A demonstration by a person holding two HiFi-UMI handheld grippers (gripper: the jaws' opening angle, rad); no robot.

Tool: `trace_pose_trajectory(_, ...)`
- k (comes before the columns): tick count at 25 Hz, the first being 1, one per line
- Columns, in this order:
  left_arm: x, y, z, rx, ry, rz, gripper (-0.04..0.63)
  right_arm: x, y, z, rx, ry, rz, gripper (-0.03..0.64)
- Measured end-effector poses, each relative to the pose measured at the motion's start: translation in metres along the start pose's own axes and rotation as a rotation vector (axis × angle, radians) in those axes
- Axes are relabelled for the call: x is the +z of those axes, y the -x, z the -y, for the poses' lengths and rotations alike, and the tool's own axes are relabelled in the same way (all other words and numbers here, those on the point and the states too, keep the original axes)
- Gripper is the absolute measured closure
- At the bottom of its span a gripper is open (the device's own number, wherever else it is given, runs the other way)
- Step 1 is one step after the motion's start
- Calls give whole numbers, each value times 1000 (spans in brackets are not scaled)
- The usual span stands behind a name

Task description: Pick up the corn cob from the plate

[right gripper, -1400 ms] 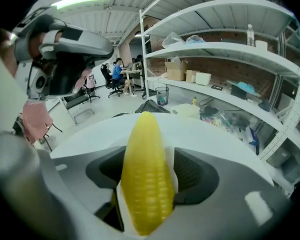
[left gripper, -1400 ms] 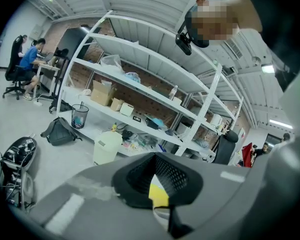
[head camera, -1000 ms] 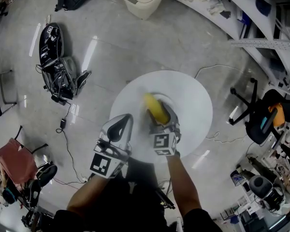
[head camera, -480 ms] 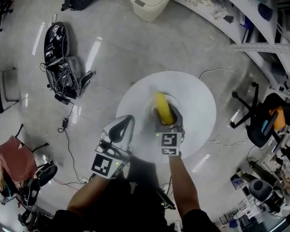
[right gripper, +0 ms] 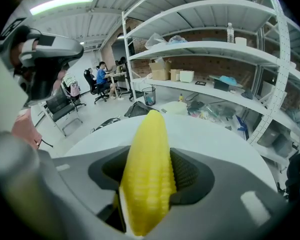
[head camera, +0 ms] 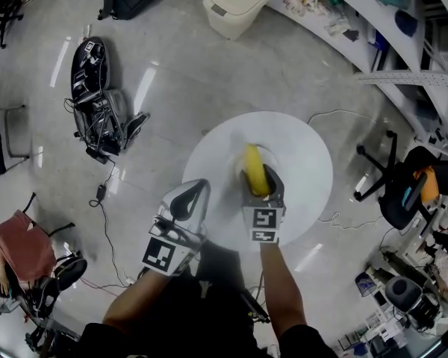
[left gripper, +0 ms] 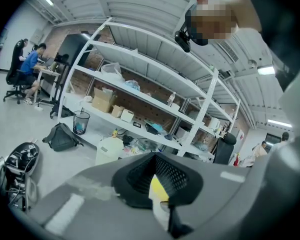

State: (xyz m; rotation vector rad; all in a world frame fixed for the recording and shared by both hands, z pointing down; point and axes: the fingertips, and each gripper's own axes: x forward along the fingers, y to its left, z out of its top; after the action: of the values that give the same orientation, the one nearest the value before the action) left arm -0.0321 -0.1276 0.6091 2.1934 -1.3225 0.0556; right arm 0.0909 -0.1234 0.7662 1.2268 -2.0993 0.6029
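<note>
Head view: the right gripper (head camera: 261,185) grips the corn cob (head camera: 254,168) over the middle of the round table (head camera: 306,155). The cob's long overhang may let it pivot loose.

Left gripper view: the left gripper (left gripper: 157,179) is clenched and empty, with the cob beyond it.

Right gripper view: the cob stands between the jaws, its tip protruding.

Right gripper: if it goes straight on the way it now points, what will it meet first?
Probably the white round table: the right gripper, shut on the corn cob, points down at its top, so the cob's tip would touch first. Nothing else shows in that line; depth is unclear.
</note>
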Motion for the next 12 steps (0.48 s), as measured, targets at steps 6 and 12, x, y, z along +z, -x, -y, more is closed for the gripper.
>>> trace_pose_trajectory(6, 7, 7, 3, -13, -16, 20, 594, 6, 8, 0, -16, -15, 15, 364)
trace_pose_trajectory(12, 15, 15, 10, -14, -22, 20, 594, 15, 24, -3, -32, -16, 36, 364)
